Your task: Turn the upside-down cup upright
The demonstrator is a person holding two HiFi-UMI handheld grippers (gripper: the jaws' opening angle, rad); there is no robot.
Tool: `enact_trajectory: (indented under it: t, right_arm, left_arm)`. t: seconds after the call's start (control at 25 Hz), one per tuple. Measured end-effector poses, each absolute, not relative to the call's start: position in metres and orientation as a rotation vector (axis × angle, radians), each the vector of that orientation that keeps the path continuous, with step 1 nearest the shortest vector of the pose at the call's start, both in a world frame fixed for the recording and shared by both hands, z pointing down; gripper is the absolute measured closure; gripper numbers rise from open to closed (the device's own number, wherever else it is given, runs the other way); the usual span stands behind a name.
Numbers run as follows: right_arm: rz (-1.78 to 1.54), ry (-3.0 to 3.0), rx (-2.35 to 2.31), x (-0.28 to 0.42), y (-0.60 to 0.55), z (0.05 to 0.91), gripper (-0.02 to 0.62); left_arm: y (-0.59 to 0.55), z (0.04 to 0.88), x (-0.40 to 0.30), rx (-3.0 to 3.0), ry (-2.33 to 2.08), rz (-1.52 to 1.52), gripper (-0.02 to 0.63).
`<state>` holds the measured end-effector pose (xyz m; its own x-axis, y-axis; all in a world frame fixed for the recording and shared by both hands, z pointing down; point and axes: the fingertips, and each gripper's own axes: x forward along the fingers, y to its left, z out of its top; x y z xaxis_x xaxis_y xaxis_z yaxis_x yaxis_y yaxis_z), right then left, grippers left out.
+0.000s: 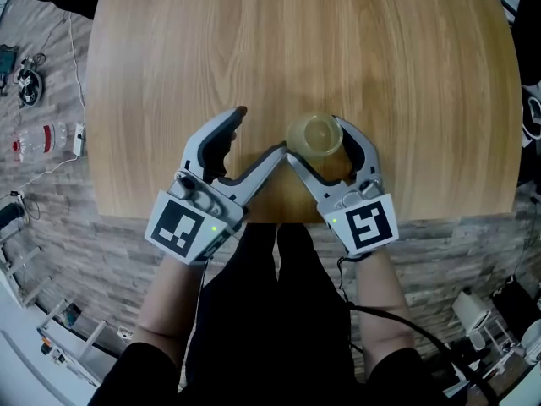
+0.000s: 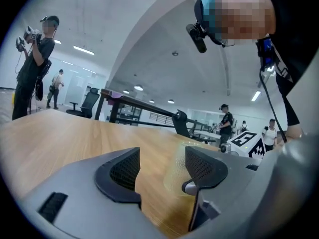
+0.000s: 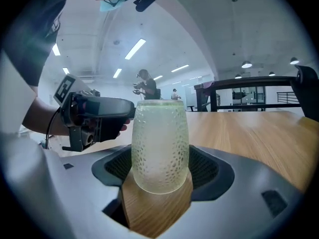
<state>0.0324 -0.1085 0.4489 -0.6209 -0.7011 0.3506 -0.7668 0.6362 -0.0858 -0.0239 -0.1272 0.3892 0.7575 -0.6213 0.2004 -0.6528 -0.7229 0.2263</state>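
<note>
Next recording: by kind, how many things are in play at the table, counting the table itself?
table: 1
cup: 1
grippers: 2, the left gripper and the right gripper
Total: 4

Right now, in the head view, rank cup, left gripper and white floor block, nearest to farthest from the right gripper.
1. cup, between its jaws.
2. left gripper, close at left.
3. white floor block, far left, off the table.
</note>
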Motion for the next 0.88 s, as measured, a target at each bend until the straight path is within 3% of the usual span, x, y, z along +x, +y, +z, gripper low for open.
enact_trajectory:
  t: [0.88]
  right_arm:
    - [0.492,-2.295,1.129,0.013,-0.109,0.471,0.295]
  left_arm:
    - [-0.128,0.393,-0.064,2.642,-1.004,0.146,0.317]
